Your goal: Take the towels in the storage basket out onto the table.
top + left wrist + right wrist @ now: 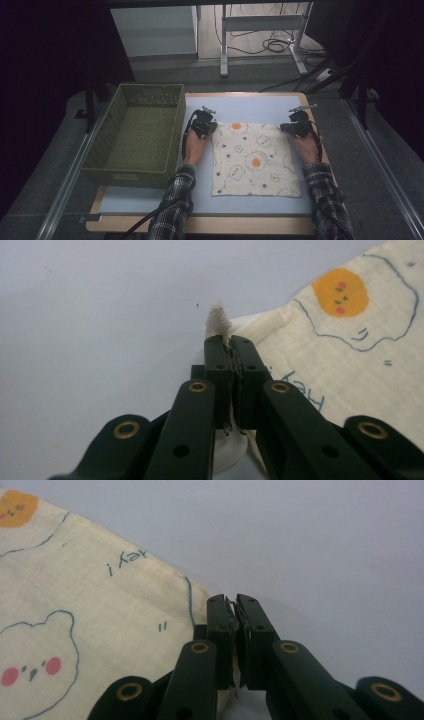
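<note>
A cream cloth (pixel 255 160) printed with fried eggs and bears lies flat on the pale blue table top (pixel 240 106). My left gripper (pixel 213 129) is at the cloth's far left corner. In the left gripper view the jaws of this gripper (pixel 230 342) are shut on that corner, and a tuft of cloth (pixel 218 319) pokes out past the tips. My right gripper (pixel 286 128) sits at the far right corner. In the right gripper view the jaws of that gripper (pixel 235 601) are pressed together on the edge of the cloth (pixel 75 605).
An olive green woven basket (pixel 130 175) stands on the left of the table, close to my left forearm. The table's wooden front edge (pixel 200 225) runs below the cloth. A metal frame and cables (pixel 270 45) lie on the floor beyond the table.
</note>
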